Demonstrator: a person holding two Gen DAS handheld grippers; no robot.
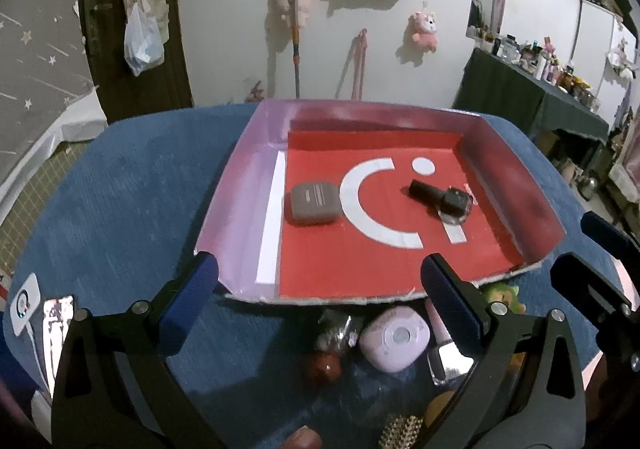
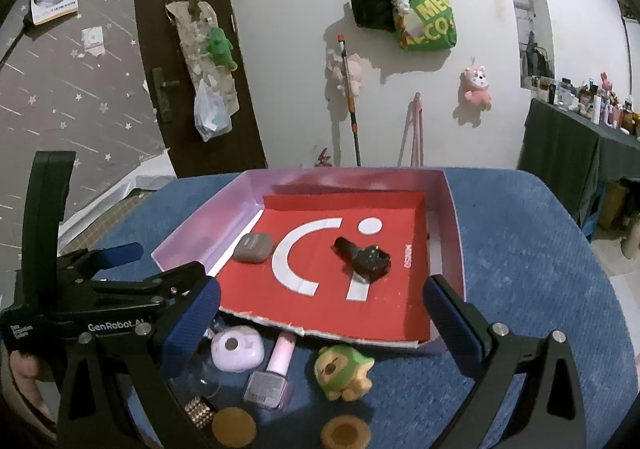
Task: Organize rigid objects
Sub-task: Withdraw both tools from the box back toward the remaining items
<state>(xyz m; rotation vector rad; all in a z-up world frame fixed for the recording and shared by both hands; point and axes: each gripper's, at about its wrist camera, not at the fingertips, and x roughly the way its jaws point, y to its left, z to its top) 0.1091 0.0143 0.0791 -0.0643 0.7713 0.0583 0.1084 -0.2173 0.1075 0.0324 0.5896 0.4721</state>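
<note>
We hold both the left gripper [image 1: 320, 289] and the right gripper [image 2: 322, 309] empty, jaws open, above the bench [image 2: 540, 269]; the tray [image 1: 240, 185] contains two items.

Tray [image 2: 454, 217]: cardboard, glossy pink walls, matt red paper floor. Inside it, matt grey case [image 2: 253, 247] and glossy dark glass bottle [image 2: 366, 259]. Beneath the tray, blue tablecloth [image 2: 532, 249]: coarse woven fabric.

Blue cloth-covered surface [image 2: 520, 249] carries shallow pink-walled tray [image 2: 454, 205] with red floor. Before tray's near edge on cloth: lilac case [image 2: 238, 351], pink nail polish bottle [image 2: 272, 377], green plush toy [image 2: 344, 371], two round brown discs [image 2: 234, 427], small beaded block [image 2: 200, 411].
</note>
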